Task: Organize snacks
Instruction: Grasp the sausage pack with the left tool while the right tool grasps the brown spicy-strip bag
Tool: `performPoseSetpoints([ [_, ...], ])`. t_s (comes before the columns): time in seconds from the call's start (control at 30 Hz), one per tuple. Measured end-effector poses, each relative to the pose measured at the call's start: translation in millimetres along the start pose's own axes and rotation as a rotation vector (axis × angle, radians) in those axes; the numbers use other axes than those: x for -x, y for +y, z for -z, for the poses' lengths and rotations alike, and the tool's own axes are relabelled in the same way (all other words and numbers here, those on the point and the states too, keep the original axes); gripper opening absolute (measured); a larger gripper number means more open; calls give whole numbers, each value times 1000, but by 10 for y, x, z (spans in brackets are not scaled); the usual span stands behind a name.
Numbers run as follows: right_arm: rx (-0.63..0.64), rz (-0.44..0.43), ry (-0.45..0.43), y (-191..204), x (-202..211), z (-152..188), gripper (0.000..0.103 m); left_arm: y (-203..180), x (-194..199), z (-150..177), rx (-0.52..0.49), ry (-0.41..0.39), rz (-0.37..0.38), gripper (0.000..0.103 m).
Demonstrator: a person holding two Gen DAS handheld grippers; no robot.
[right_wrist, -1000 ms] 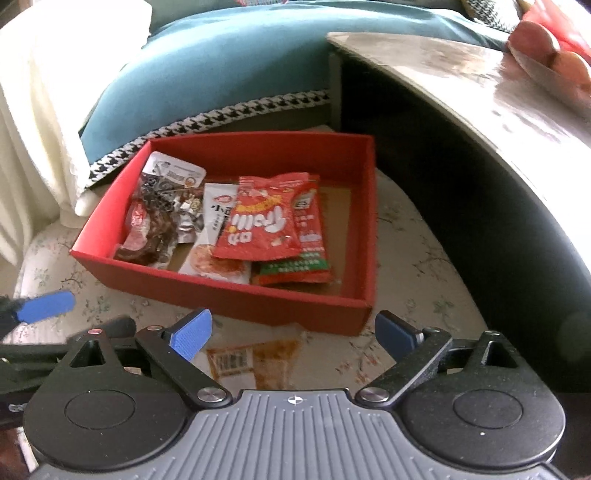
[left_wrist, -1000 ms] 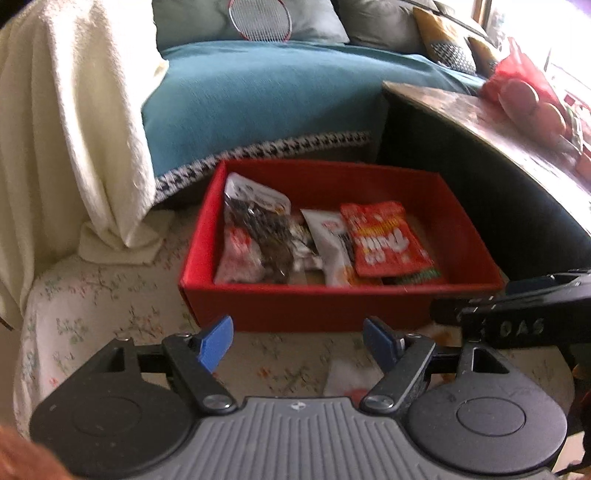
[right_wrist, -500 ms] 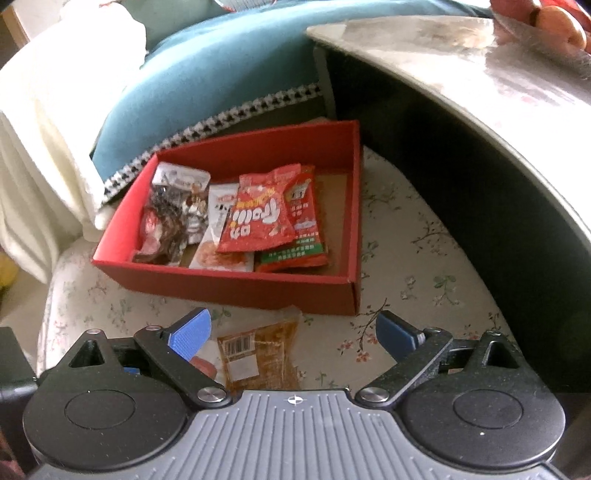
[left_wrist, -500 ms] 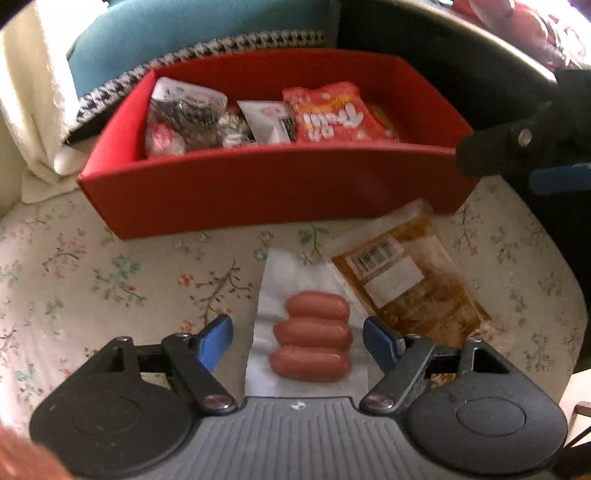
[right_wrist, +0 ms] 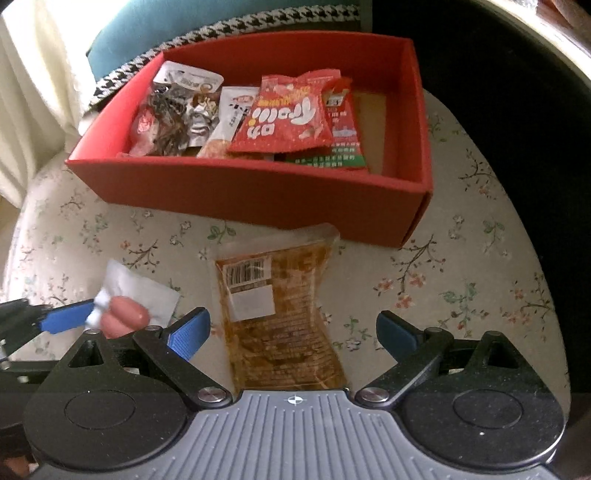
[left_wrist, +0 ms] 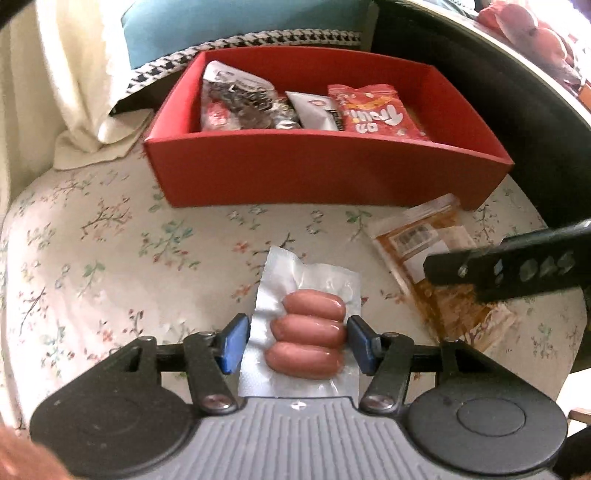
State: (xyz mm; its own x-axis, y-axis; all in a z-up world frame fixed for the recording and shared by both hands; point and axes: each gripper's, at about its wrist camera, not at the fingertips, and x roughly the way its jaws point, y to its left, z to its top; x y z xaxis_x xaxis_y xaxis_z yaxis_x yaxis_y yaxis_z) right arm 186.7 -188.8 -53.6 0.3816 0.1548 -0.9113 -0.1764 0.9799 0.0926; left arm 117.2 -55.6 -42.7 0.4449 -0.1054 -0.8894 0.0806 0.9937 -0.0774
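A clear pack of three sausages (left_wrist: 306, 332) lies on the floral cushion (left_wrist: 110, 258), in front of the red box (left_wrist: 332, 177). My left gripper (left_wrist: 298, 334) straddles the pack. Its jaws are closing and both blue pads touch the pack's sides, crumpling the wrap. A brown snack packet (right_wrist: 280, 314) with a barcode label lies flat to the right. My right gripper (right_wrist: 291, 321) hovers over it, open wide, with the packet between its fingers and untouched. The red box (right_wrist: 258, 192) holds several snack bags, a red gummy bag (right_wrist: 288, 118) on top.
A dark curved table (left_wrist: 498, 92) rises close on the right, behind the box. A blue cushion with a houndstooth edge (right_wrist: 166, 22) and a cream towel (left_wrist: 66, 74) stand behind and to the left. The box's right end shows bare floor (right_wrist: 384, 129).
Both grippers have dropped toward the floral cushion. The left jaws have narrowed onto the sausage pack. The right gripper now sits over the brown packet, still open.
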Motion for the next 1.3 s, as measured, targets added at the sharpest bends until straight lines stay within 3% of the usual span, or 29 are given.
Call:
performPoseSetpoints([
  [0.27, 126, 126, -33, 463, -212, 113, 103, 113, 56, 166, -1, 2, -17, 50],
  [0.37, 115, 64, -6, 421, -236, 116, 103, 113, 85, 229, -23, -19, -31, 53],
  [0.43, 131, 59, -4, 386, -221, 125, 103, 84, 71, 220, -36, -20, -53, 57],
  [0.5, 122, 59, -13, 328, -205, 163, 103, 87, 34, 197, -32, -9, -74, 72],
  [0.7, 155, 51, -19, 321, -171, 220, 103, 20, -35, 228, -78, -11, -86, 88],
  [0.83, 159, 65, -17, 321, -133, 245, 95, 29, -13, 217, -66, -6, -82, 85],
  [0.9, 160, 58, -19, 323, -64, 276, 85, 26, 28, 217, -69, -15, -80, 69],
  [0.93, 167, 57, -24, 335, -39, 274, 76, 16, 49, 215, -77, -19, -75, 64],
  [0.97, 171, 59, -26, 343, -10, 277, 75, 6, 64, 210, -81, -17, -73, 62],
  [1.3, 126, 47, -49, 274, 79, 180, 67, 10, 132, 202, -80, -20, -56, 61],
])
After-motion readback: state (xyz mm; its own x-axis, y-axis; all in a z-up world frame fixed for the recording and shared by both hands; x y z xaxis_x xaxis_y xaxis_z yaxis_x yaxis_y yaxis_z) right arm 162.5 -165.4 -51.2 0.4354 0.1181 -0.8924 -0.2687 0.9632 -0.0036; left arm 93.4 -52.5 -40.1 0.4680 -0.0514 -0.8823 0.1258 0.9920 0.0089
